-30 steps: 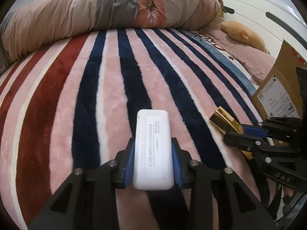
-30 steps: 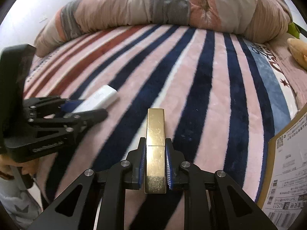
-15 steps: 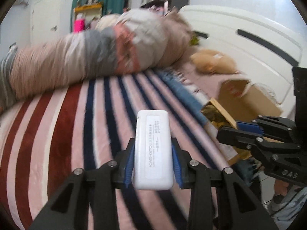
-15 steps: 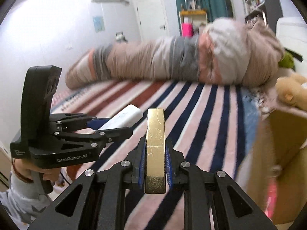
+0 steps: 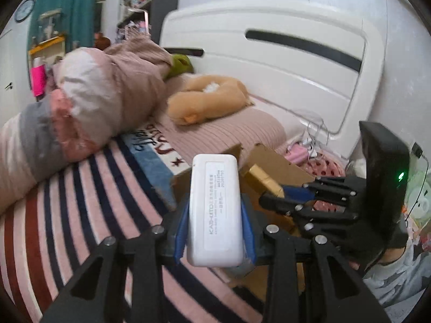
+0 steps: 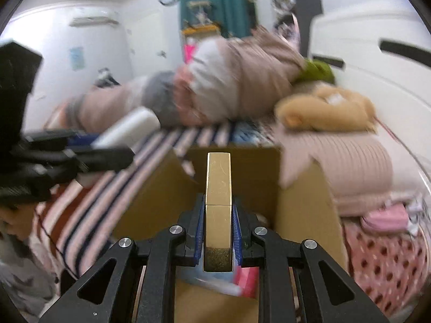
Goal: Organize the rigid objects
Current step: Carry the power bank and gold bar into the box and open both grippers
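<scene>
My left gripper point(image 5: 214, 215) is shut on a white oblong box point(image 5: 214, 210) with a printed label, held in the air over the striped bed. My right gripper point(image 6: 217, 218) is shut on a gold rectangular case point(image 6: 218, 196), held above an open cardboard box point(image 6: 242, 161). In the left wrist view the right gripper point(image 5: 285, 192) with the gold case point(image 5: 261, 179) sits to the right, over the cardboard box point(image 5: 272, 161). In the right wrist view the left gripper point(image 6: 89, 145) and its white box point(image 6: 129, 130) are at the left, blurred.
The bed has a pink, navy and red striped blanket point(image 5: 67, 215), a rolled duvet point(image 5: 89, 102), a tan plush toy point(image 5: 210, 99) and a white headboard point(image 5: 269, 62). Pink and blue items point(image 6: 237, 280) lie inside the cardboard box. A pink dotted cloth point(image 6: 382, 263) lies right of it.
Both grippers have lifted off the blanket and swung right toward the cardboard box, each keeping its object. The right gripper now hovers over the box opening.
</scene>
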Tool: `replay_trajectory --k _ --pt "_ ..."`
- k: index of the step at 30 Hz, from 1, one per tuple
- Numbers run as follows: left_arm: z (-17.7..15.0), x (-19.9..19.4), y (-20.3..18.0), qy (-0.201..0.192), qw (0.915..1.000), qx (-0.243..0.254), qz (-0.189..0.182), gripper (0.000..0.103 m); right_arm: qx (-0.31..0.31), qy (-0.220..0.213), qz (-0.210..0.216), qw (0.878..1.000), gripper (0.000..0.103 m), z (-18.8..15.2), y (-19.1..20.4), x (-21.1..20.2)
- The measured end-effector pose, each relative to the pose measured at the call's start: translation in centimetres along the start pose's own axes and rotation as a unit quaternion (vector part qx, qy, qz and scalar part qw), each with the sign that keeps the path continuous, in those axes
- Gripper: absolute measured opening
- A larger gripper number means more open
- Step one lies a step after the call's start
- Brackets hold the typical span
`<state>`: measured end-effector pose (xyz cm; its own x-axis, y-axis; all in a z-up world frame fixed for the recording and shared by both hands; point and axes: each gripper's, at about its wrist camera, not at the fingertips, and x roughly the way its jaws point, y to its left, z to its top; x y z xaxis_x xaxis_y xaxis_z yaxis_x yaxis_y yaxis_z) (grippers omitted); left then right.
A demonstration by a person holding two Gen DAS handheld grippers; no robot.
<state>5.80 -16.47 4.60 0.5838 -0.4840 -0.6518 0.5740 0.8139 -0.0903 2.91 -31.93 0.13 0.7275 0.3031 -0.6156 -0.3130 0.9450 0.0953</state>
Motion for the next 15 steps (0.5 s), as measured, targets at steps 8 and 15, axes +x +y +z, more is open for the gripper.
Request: replay_trajectory --k 8,15 --pt "0.6 4.5 -2.0 0.05 0.9984 0.027 -0.001 0.032 0.013 0.016 -0.013 1.0 0.014 -1.5 -2.7 1.2" --pt "0.3 5.8 -1.7 0.064 0.9976 0.028 -0.002 0.032 0.013 0.017 -0.004 1.0 0.014 -1.4 -3.1 1.7"
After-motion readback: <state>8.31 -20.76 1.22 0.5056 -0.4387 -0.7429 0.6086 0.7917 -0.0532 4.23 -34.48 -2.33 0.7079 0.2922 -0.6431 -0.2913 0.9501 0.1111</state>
